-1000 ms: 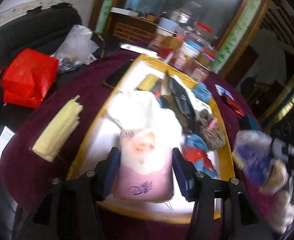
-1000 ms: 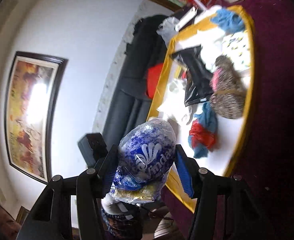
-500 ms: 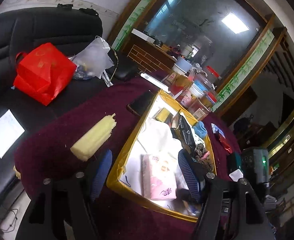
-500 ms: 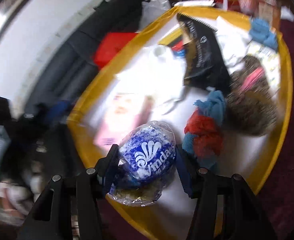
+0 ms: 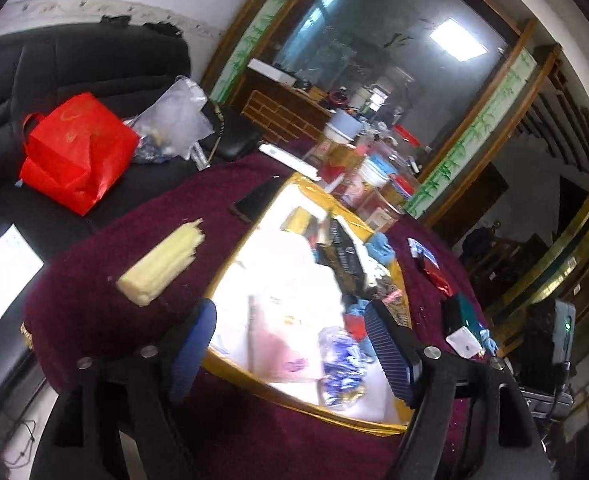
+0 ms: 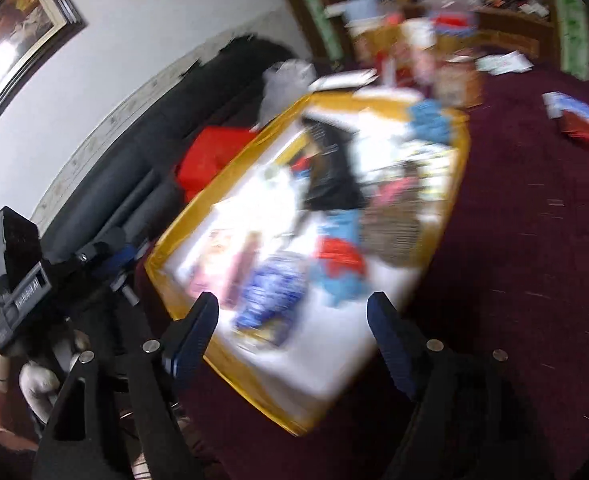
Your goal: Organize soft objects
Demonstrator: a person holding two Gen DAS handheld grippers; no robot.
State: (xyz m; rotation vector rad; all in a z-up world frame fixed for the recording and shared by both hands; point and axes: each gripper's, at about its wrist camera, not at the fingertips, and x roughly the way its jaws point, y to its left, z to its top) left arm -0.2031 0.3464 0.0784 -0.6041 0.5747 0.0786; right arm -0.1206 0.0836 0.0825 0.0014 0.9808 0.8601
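Note:
A yellow-rimmed white tray [image 5: 230, 264] [image 6: 162, 256] sits on a maroon table. In its near end lie a pink tissue pack [image 5: 282, 344] [image 6: 218, 264] and a blue-and-white Vinda tissue pack [image 5: 340, 364] [image 6: 268, 294], side by side. Further in are red and blue cloths [image 6: 340, 264], a brown woven item [image 6: 392, 228], a black pouch [image 5: 344, 256] and white cloth. My left gripper [image 5: 290, 352] is open and empty above the tray's near edge. My right gripper [image 6: 294, 340] is open and empty above the same end; its view is blurred.
A pale yellow folded cloth [image 5: 162, 264] and a black phone [image 5: 256, 200] lie on the maroon table left of the tray. Jars and boxes [image 5: 366, 176] crowd the far end. A red bag [image 5: 74, 152] sits on a black sofa. Small packets [image 5: 430, 264] lie to the right.
My left gripper let go of the pink pack and pulled back. My right gripper brought the blue pack into the tray, released it beside the pink pack and drew back open.

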